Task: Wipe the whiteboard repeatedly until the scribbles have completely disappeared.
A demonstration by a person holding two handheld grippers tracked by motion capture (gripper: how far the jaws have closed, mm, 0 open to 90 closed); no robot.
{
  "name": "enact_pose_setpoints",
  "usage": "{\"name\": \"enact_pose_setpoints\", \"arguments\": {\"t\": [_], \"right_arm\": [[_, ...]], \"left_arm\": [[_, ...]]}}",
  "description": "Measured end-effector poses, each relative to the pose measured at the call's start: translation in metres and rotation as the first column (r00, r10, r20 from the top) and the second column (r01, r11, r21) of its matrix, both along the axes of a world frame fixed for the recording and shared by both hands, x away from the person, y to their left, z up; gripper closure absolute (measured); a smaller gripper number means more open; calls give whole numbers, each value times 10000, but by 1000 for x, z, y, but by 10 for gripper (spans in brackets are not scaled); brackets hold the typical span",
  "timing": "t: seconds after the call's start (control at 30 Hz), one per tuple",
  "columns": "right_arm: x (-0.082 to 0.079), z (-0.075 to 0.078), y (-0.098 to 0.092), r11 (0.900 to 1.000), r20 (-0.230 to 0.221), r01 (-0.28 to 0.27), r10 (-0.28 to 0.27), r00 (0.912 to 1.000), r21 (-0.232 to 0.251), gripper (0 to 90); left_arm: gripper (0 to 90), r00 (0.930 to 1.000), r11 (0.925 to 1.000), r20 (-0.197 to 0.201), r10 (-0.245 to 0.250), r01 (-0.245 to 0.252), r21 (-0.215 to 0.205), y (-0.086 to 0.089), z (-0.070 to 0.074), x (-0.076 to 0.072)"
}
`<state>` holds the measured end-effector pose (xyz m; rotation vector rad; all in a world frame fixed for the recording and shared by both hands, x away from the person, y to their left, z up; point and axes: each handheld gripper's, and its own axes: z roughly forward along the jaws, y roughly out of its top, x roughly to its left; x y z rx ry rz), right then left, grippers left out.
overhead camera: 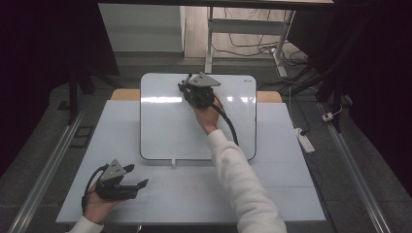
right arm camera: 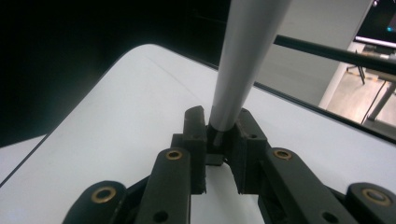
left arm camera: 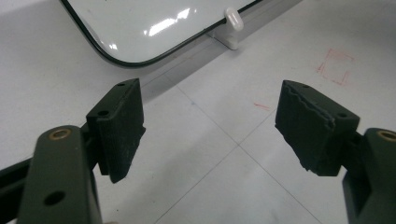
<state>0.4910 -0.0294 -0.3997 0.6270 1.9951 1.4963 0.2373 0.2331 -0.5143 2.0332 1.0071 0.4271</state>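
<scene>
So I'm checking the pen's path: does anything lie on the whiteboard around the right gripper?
Nothing visible does. The right gripper is shut on the pen, and the whiteboard around it looks bare.

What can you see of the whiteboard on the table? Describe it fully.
The whiteboard is a glossy white rectangle with rounded corners and a thin dark rim. It lies flat on the pale table, its far end past the table's far edge. Ceiling light glares off it. The right tongs are over its far part, clamping a grey marker-like stick.
</scene>
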Motion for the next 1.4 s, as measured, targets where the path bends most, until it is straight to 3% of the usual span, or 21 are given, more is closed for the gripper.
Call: {"name": "enact_pose_setpoints", "arguments": {"t": [0.07, 0.17, 0.27, 0.47, 0.63, 0.93, 1.13, 1.4], "right_arm": [[-3, 0, -4, 9999, 64, 29, -28, 10000, -154, 776], [-10, -1, -13, 9999, -221, -64, 62, 9997, -88, 776], [-20, -4, -26, 9973, -642, -559, 590, 9962, 486, 776], [-52, -8, -50, 9845, -1173, -1545, 1635, 9795, 825, 775], [-84, -14, -69, 9785, -1459, -1951, 2031, 9682, 670, 776], [-121, -28, -99, 9715, -1938, -2342, 2370, 9520, 374, 775], [-130, -40, -106, 9717, -2036, -2342, 2357, 9503, 320, 775], [-143, -52, -104, 9636, -2222, -2669, 2633, 9388, 142, 775]], "left_arm": [[244, 10000, 10000, -10, 10, -10, -20, 0, 0, 0], [244, 10000, 10000, -15, -15, 15, -10, 0, 0, 1], [244, 10000, 10000, -26, -7, 7, -5, 0, -1, 1], [244, 9999, 9999, 8, 160, -160, -63, 0, -1, 2], [244, 9998, 9997, 20, 204, -204, -119, 0, -1, 4], [244, 9996, 9995, 61, 259, -258, -171, -2, -1, 9], [244, 9995, 9994, 117, 301, -299, -194, -1, 0, 8], [244, 9988, 9991, 334, 345, -336, -269, -2, 4, 8]]}}
